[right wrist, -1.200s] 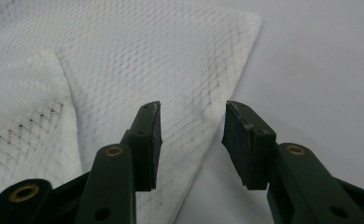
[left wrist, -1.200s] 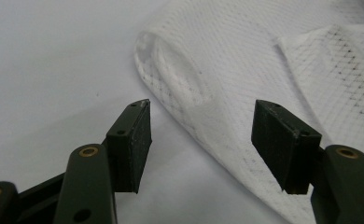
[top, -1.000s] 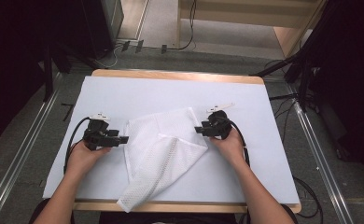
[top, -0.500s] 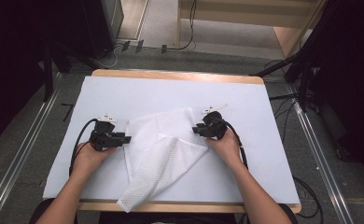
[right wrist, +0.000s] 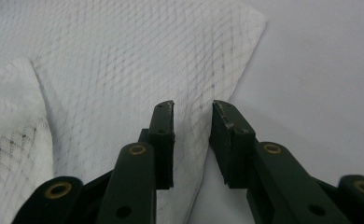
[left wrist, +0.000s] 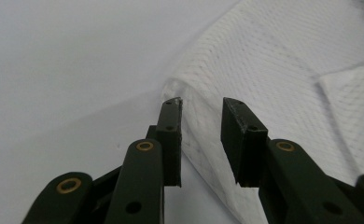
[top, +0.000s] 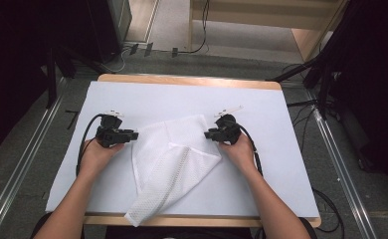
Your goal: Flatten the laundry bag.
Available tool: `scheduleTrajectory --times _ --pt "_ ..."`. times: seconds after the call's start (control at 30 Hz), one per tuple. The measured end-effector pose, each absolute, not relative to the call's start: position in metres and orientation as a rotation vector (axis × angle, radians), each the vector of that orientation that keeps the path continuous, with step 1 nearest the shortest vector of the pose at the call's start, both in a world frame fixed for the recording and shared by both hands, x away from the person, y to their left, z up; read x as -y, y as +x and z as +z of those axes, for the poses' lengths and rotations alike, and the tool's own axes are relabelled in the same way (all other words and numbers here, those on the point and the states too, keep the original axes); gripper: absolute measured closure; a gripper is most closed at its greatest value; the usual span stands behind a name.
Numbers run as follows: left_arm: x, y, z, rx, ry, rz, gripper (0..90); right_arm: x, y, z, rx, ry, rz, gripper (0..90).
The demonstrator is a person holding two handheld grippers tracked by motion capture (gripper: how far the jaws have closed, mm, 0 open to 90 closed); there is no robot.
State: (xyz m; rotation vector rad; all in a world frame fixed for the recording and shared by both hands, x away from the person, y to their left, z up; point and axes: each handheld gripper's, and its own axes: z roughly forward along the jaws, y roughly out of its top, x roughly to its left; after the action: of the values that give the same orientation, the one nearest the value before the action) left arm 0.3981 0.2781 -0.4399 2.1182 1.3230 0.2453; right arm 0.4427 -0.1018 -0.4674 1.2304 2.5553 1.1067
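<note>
A white mesh cloth (top: 174,159) lies rumpled and partly folded in the middle of the white table cover, one end hanging over the front edge. My left gripper (top: 132,134) sits at the cloth's left edge, jaws open. In the left gripper view the gripper (left wrist: 200,112) straddles the cloth's (left wrist: 283,70) folded edge. My right gripper (top: 208,134) is at the cloth's upper right corner, also open. In the right gripper view the gripper (right wrist: 192,112) has the cloth's (right wrist: 124,60) corner edge lying between its jaws.
The white table cover (top: 147,99) spreads wide around the cloth, with bare wood at the table's far edge (top: 187,79). Cables (top: 85,134) trail from both grippers. Dark equipment and floor rails flank the table.
Both grippers have slid inward to the cloth's edges. The left one moved right, the right one slightly left. The cloth has not visibly shifted.
</note>
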Motion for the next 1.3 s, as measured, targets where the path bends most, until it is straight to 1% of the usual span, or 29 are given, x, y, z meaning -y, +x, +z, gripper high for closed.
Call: scheduleTrajectory --times 0.07,0.13,0.23,0.27,0.3,0.37,0.53,0.73,0.93,1.27,1.3 --pt "-0.276 0.402 -0.445 -1.347 2.129 0.242 72.1 0.1 0.447 -0.467 -2.566 1.222 1.106 70.1" --pt "-0.274 0.404 -0.447 -1.338 2.134 0.255 76.2 0.096 0.45 -0.467 -2.557 1.208 1.106 70.0" --pt "-0.273 0.405 -0.448 -1.336 2.132 0.245 87.9 0.095 0.454 -0.467 -2.548 1.226 1.073 81.0" --pt "-0.274 0.406 -0.448 -1.34 2.122 0.233 90.0 0.095 0.454 -0.466 -2.548 1.233 1.062 85.4" --pt "-0.275 0.407 -0.448 -1.347 2.115 0.217 90.0 0.096 0.455 -0.467 -2.549 1.24 1.067 89.1" --pt "-0.279 0.407 -0.446 -1.354 2.094 0.204 90.0 0.099 0.457 -0.467 -2.556 1.269 1.083 90.0" --pt "-0.292 0.407 -0.439 -1.374 2.014 0.188 90.0 0.099 0.457 -0.463 -2.555 1.264 1.061 90.0" --pt "-0.299 0.409 -0.434 -1.373 1.97 0.191 90.0 0.105 0.459 -0.461 -2.54 1.289 1.072 90.0" --pt "-0.294 0.426 -0.429 -1.342 1.977 0.226 90.0 0.109 0.46 -0.458 -2.514 1.288 1.064 90.0" --pt "-0.276 0.463 -0.432 -1.322 1.978 0.235 90.0 0.124 0.469 -0.459 -2.426 1.335 1.08 90.0" --pt "-0.274 0.464 -0.433 -1.313 1.979 0.237 87.6 0.125 0.469 -0.46 -2.425 1.349 1.081 89.9"
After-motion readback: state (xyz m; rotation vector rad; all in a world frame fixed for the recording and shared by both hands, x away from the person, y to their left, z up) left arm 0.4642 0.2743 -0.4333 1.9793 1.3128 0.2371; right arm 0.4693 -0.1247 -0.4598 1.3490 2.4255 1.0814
